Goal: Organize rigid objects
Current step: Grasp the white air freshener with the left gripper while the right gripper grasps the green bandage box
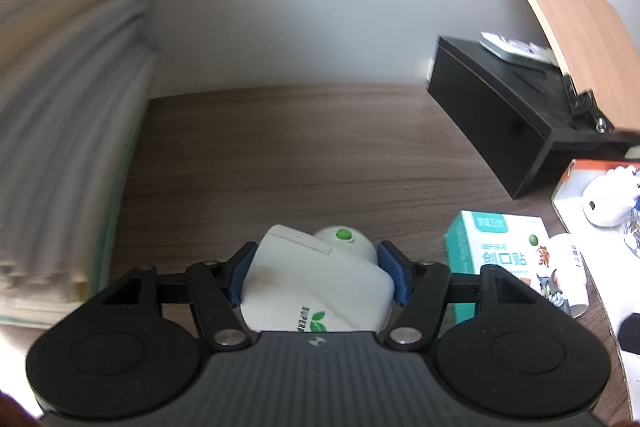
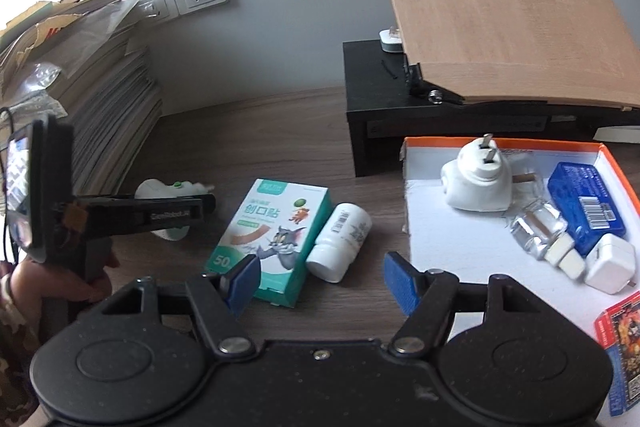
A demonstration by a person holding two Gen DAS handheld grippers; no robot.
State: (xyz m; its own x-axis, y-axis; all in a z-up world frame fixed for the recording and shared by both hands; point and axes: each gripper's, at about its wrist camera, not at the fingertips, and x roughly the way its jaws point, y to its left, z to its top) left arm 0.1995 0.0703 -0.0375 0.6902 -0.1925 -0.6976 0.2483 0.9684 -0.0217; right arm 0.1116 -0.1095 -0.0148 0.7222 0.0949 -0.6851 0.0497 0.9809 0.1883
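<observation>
Over on the left, my left gripper (image 1: 316,277) has its blue pads pressed on a white plug-in device (image 1: 320,283), seemingly just off the desk (image 1: 280,147). Centre: plaster box (image 2: 272,239) and pill bottle (image 2: 340,241) touching. My right gripper (image 2: 322,285) gapes empty, left of the tray (image 2: 408,211).

From my left gripper (image 1: 316,277), open bench (image 1: 300,147) runs toward twelve o'clock up to the wall. A tall paper stack (image 1: 68,131) walls off nine o'clock. A black stand (image 1: 504,115) blocks two o'clock, and a plaster box (image 1: 500,247) crowds three o'clock.
</observation>
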